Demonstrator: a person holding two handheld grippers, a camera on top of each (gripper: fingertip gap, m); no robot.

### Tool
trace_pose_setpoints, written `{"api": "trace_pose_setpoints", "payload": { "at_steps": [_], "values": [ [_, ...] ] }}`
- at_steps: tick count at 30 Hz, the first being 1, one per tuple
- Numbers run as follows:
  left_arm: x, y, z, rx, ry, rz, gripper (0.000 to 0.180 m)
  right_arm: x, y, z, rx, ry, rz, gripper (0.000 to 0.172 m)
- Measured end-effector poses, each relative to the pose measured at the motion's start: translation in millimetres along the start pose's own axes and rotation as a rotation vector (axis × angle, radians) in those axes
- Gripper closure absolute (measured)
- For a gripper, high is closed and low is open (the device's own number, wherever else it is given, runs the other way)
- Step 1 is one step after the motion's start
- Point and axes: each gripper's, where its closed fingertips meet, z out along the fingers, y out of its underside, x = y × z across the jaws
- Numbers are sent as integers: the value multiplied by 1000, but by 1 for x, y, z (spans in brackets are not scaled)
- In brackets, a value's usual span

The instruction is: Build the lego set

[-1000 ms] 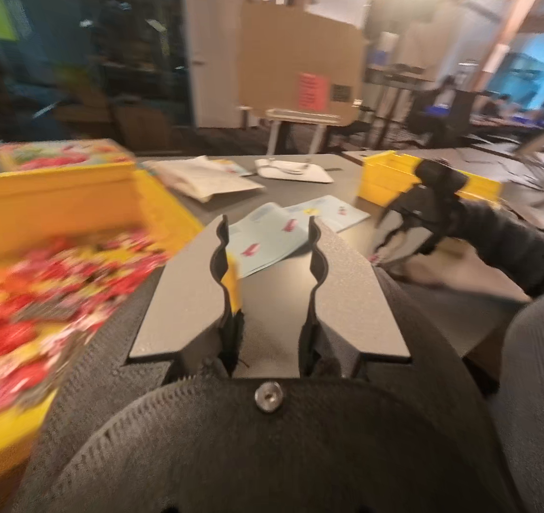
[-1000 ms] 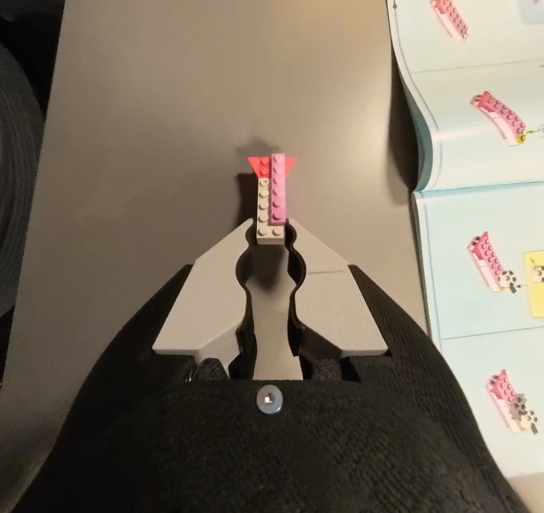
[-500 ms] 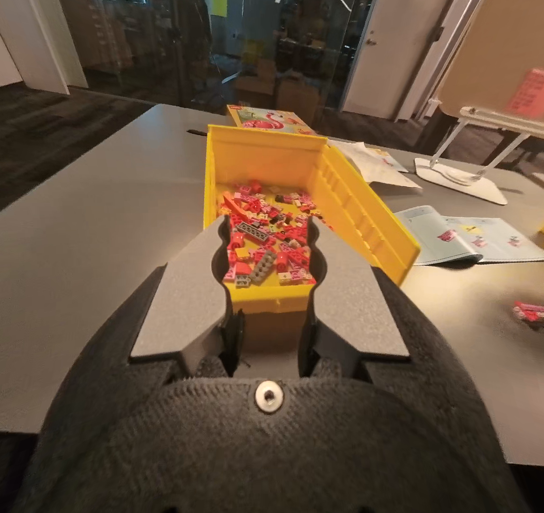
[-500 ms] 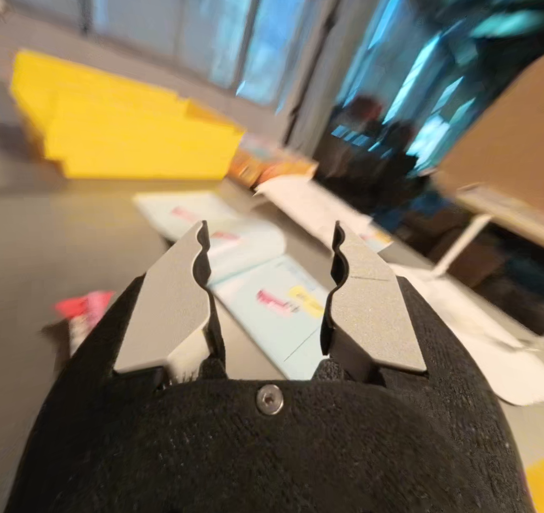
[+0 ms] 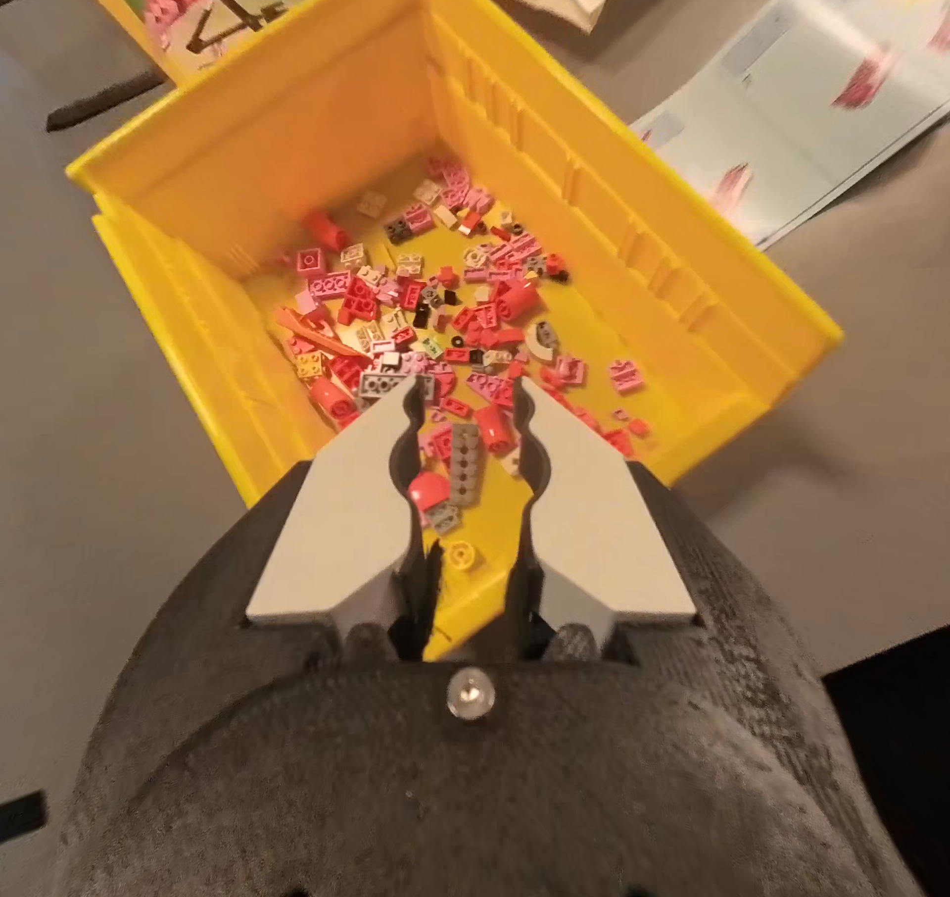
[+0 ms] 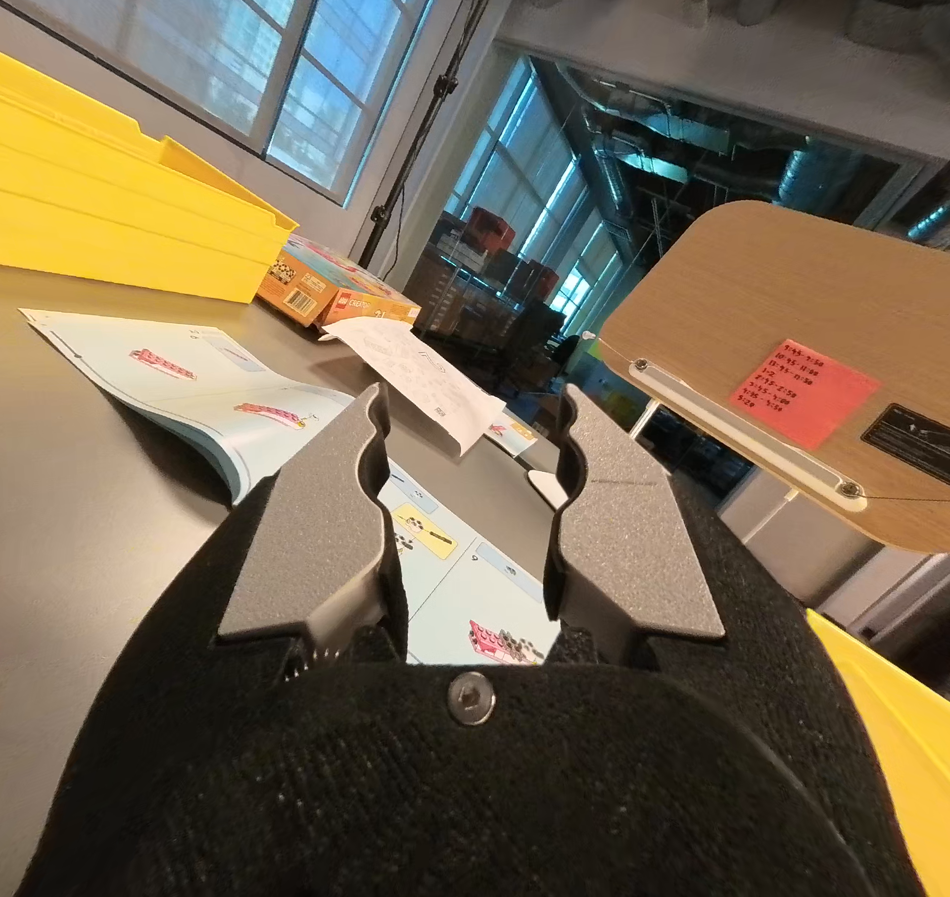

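The left gripper (image 5: 469,389) hangs over a yellow bin (image 5: 267,152) on the grey table (image 5: 77,358), its jaws spread part way with nothing pinched between them. Below the fingertips lies a heap of small red, pink, grey and white bricks (image 5: 411,317); a long grey studded plate (image 5: 465,463) and a red round piece (image 5: 429,491) show through the gap. A picture box (image 5: 180,8) lies behind the bin. The right gripper (image 6: 473,399) is raised above the table with its jaws wide apart and bare, over an open light-blue booklet (image 6: 205,383). Beyond it lie a white sheet (image 6: 411,373), an orange box (image 6: 329,296) and a wooden board (image 6: 771,317) with a red note (image 6: 802,394).
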Motion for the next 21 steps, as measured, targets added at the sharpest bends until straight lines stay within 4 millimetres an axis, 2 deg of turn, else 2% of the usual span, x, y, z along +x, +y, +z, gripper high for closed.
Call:
{"api": "trace_pose_setpoints", "payload": {
  "at_steps": [5,7,9,11,15,21],
  "values": [
    [-6,-8,27,-87,54,74,147,1,2,-1,-12,11,-18,114],
    [-18,-11,37,-118,9,62,152,4,-1,-4,-11,41,-87,128],
    [-34,-16,41,-128,-55,75,154,3,-4,-5,-5,61,-164,134],
    [-46,-28,44,-102,-71,46,156,-3,-4,-5,-7,45,-188,136],
    [-49,-48,60,-91,70,-46,154,-3,-2,-5,-19,50,-225,139],
    [-83,-47,97,-256,17,-66,151,-10,0,-4,-29,19,-239,141]
  ]
}}
